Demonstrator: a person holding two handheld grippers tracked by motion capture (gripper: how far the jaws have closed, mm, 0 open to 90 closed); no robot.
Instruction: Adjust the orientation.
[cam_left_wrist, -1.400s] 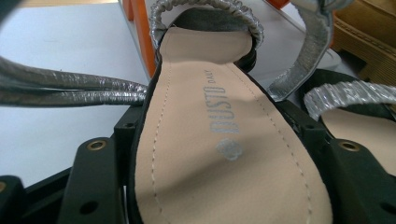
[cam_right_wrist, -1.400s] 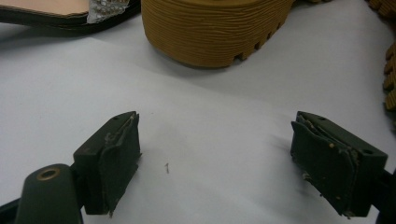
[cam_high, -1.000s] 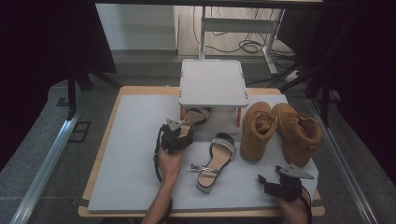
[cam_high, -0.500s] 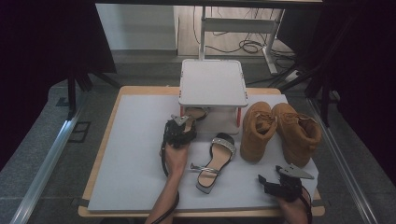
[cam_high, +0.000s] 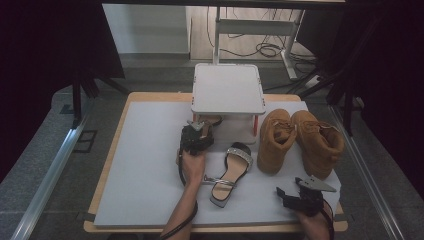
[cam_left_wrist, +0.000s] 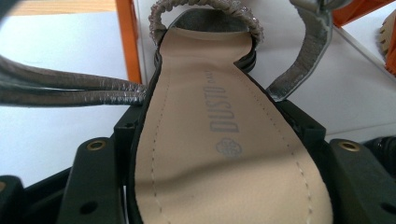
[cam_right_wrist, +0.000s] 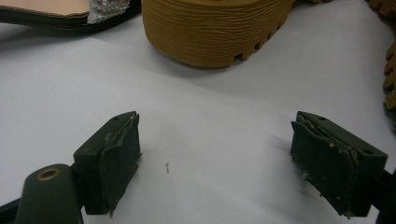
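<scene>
Left gripper (cam_high: 197, 134) clamps sandal (cam_left_wrist: 219, 135) heel by stand (cam_high: 228, 90); right gripper (cam_right_wrist: 231, 161) jaws wide, empty, over mat (cam_right_wrist: 210, 107).

**Black grippers, bare forearms**

I see my two handheld grippers, both black. The left gripper (cam_high: 196, 136) trails a black cable. The right gripper (cam_high: 284, 192) carries a grey three-cornered plate. Its jaws have worn dark pads (cam_right_wrist: 122, 158) and brass-ringed screw holes. No sleeves show.
</scene>
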